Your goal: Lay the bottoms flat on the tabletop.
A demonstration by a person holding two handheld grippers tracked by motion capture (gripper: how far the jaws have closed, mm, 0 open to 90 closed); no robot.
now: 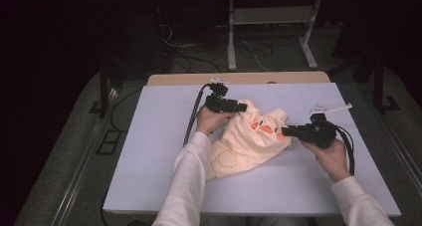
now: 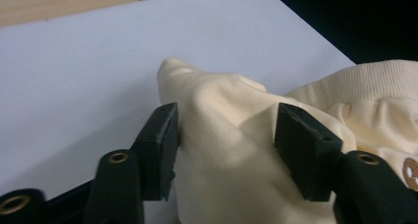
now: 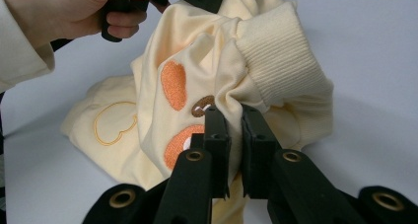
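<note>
The white rectangular counter (image 1: 149,151) spreads across the middle of the high view, with a strip of pale wood (image 1: 174,79) along its far edge and dark floor with cables beyond, in the upper part of the frame.

On it, just right of centre in that view, lies a crumpled cream-yellow cotton sweatshirt (image 1: 244,144) with ribbed cuffs and orange embroidered patches. Its lower part rests flat on the counter toward the bottom centre, showing an orange outline stitched on the cloth; its upper part is gathered up between the two hands.

The person's forearms in cream sleeves (image 1: 186,186) come in from the bottom edge.

The left tongs (image 1: 241,107), black, sit above centre in the high view, at the sweatshirt's upper left corner. In the left gripper view (image 2: 224,135) a raised fold of the cream cloth fills the gap between the two pads; the left pad touches the fabric, the right pad lies against it too, and the pads stand well apart around the bulge. Whether they press firmly on it I cannot tell.

The right tongs (image 1: 284,131), black as well, lie at right of centre in the high view, pointing left into the cloth. In the right gripper view (image 3: 235,135) the pads are nearly together, clamped on a thin pinch of the sweatshirt just below the ribbed cuff (image 3: 281,56) and beside a small brown embroidered mark (image 3: 202,105).
</note>
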